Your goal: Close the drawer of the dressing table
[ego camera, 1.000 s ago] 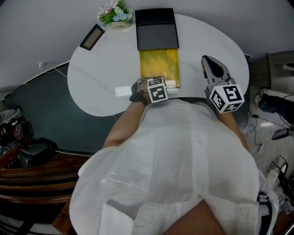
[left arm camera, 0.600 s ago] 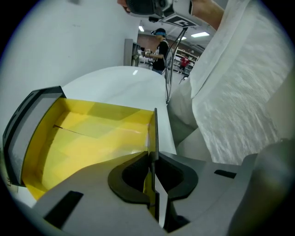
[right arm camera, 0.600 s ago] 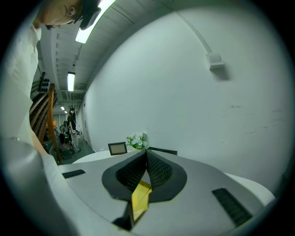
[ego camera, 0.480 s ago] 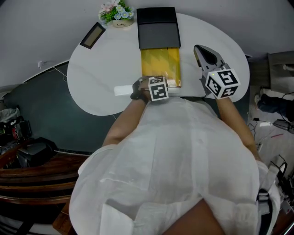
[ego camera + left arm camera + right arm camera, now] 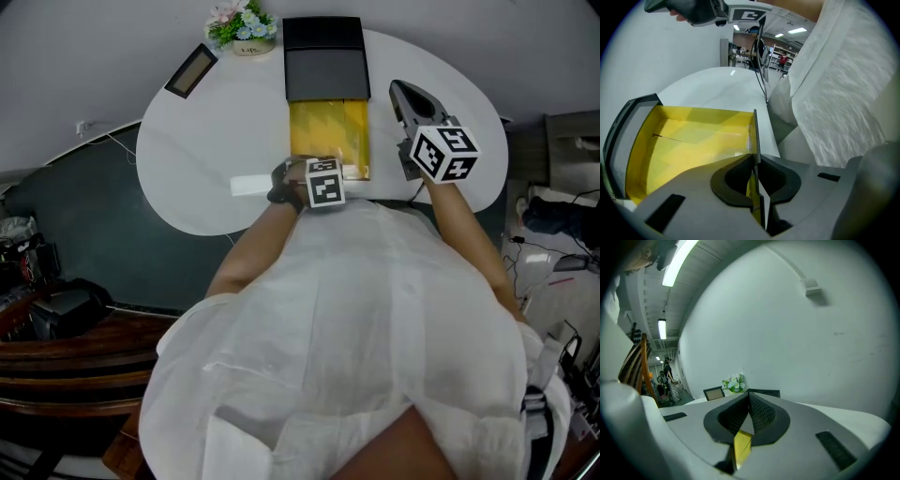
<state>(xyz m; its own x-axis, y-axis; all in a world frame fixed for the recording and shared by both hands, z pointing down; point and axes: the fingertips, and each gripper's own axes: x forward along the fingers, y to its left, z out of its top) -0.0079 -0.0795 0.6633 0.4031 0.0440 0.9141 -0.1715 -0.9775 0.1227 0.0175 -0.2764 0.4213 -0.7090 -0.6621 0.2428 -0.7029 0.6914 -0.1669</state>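
Note:
A black box (image 5: 322, 58) stands at the back of the white table (image 5: 206, 141), and its yellow drawer (image 5: 326, 131) is pulled out toward me. My left gripper (image 5: 323, 169) sits at the drawer's near end, pointing steeply down. In the left gripper view its jaws (image 5: 754, 161) are shut on the thin front wall (image 5: 754, 131) of the drawer, with the yellow inside (image 5: 689, 140) to the left. My right gripper (image 5: 398, 91) hovers over the table just right of the drawer. It is shut with nothing in it (image 5: 749, 397) and touches nothing.
A small pot of flowers (image 5: 242, 28) and a dark framed panel (image 5: 188, 70) stand at the table's back left. A white strip (image 5: 251, 186) lies by the near edge, left of my left hand. Cables and gear crowd the floor at the right.
My right gripper has moved up and left in the head view, closer to the drawer's right side. The left gripper and the drawer have stayed where they were.

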